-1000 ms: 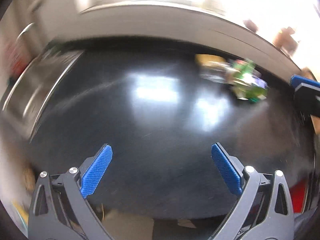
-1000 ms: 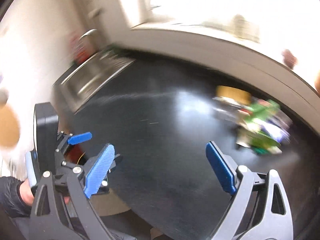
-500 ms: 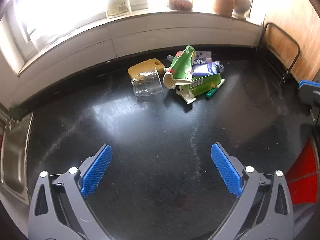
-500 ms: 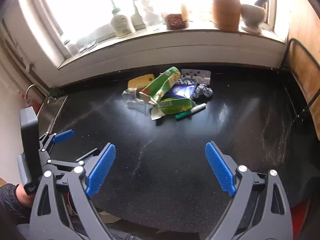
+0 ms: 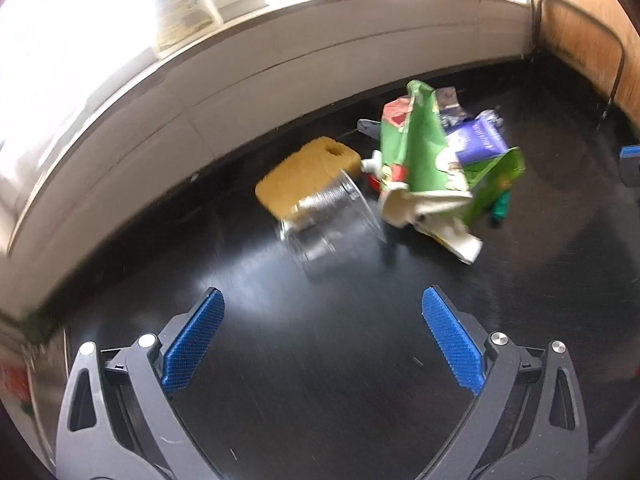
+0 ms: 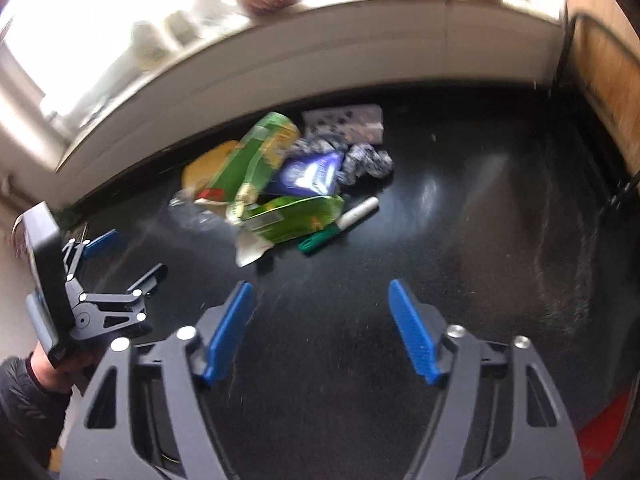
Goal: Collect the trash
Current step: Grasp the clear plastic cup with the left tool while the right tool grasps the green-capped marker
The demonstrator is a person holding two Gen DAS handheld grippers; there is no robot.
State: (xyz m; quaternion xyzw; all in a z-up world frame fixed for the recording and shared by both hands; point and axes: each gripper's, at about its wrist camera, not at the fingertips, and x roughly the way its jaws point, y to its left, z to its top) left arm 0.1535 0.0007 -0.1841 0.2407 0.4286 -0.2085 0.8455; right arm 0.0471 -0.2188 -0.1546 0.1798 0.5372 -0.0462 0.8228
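Black countertop (image 5: pixel 320 380) is seen below a bright windowsill; the trash pile (image 5: pixel 432 172) is heaped at frame centre. Left gripper (image 5: pixel 322 344) and right gripper (image 6: pixel 320 328) are held spread, empty.

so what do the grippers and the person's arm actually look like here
Both the left gripper and the right gripper have dark grey plastic frames with triangular cut-outs and silver round screw heads. Each finger carries a flat blue pad with a fine ribbed texture. The hand gripping the left tool is bare, with a dark sleeve behind it. No cables show.
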